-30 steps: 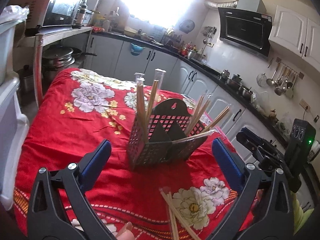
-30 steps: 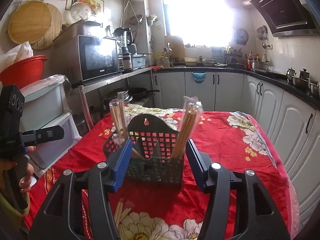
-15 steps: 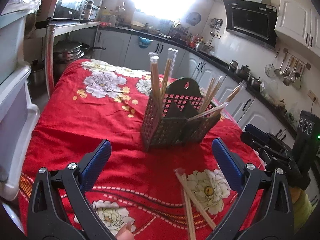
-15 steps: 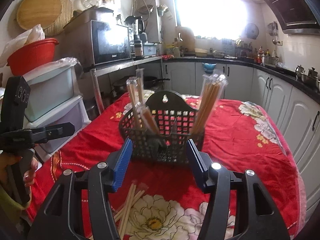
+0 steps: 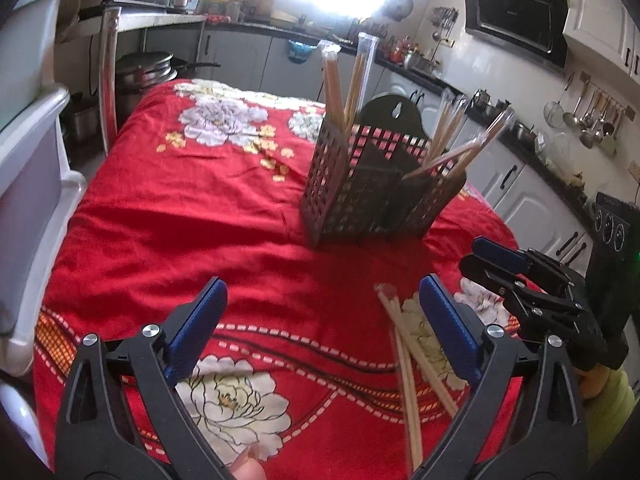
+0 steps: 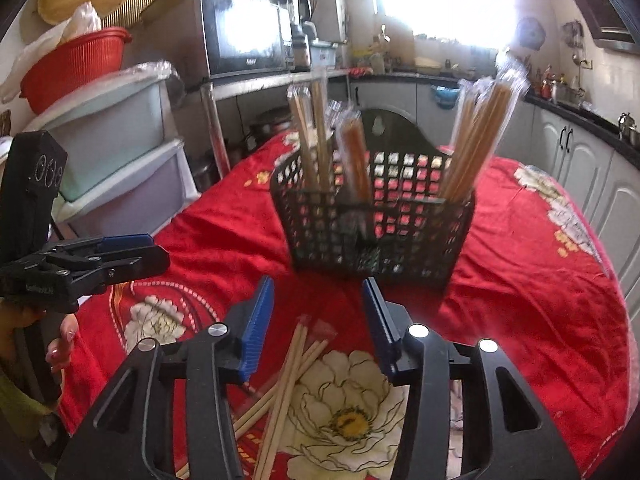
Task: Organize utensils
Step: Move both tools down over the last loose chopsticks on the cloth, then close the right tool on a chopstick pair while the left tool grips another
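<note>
both grippers hang over loose chopsticks [image 6: 288, 376] on the red tablecloth [image 5: 180, 216], before the black basket [image 5: 372, 192]. left gripper [image 5: 320, 320] wide, narrowing; right gripper [image 6: 318, 316] closing, empty.

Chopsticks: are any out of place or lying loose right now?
Yes. A few wrapped chopsticks lie crossed on the red tablecloth in front of the black basket, not in it. One pair in the basket leans steeply sideways while the others stand near upright.
</note>
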### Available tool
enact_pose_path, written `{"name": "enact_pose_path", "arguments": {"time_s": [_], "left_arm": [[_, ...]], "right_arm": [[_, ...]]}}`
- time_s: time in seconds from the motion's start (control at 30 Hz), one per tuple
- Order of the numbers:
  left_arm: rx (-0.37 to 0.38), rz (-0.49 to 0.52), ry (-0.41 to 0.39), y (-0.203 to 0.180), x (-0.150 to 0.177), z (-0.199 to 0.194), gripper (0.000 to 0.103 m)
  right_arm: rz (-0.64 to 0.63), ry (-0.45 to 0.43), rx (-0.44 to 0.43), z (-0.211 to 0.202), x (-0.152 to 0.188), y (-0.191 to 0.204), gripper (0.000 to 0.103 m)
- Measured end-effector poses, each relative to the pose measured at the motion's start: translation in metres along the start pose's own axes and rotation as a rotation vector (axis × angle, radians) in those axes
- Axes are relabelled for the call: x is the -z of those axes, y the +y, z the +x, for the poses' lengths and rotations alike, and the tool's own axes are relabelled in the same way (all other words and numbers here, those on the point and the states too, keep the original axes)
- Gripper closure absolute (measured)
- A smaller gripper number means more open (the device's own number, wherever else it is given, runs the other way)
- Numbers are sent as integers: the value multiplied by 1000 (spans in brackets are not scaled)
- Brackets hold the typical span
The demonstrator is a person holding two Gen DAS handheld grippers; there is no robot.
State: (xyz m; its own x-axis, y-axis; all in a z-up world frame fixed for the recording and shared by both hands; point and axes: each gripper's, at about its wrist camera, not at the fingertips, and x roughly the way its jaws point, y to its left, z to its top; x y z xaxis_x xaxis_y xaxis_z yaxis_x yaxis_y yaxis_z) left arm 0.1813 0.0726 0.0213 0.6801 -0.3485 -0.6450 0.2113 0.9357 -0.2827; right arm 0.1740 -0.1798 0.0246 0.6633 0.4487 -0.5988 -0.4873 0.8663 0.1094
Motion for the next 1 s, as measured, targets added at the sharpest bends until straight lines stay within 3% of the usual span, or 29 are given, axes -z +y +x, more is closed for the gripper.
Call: {"name": "enact_pose_path", "arguments": {"time_s": [0.17,0.4,0.6,1.0], "left_arm": [[-18,-8,24,8,10,5,25],[-13,-14,70,15,20,15,59],[29,-5,144,12,27,34,77],[81,80,244,-18,19,69,82]], "right_arm": [[-13,64,-10,18,8,8,66],[-34,160,-27,48,20,22,74],[-32,208,-27,68,27,25,81],[34,220,-6,77,24,5,91]]}}
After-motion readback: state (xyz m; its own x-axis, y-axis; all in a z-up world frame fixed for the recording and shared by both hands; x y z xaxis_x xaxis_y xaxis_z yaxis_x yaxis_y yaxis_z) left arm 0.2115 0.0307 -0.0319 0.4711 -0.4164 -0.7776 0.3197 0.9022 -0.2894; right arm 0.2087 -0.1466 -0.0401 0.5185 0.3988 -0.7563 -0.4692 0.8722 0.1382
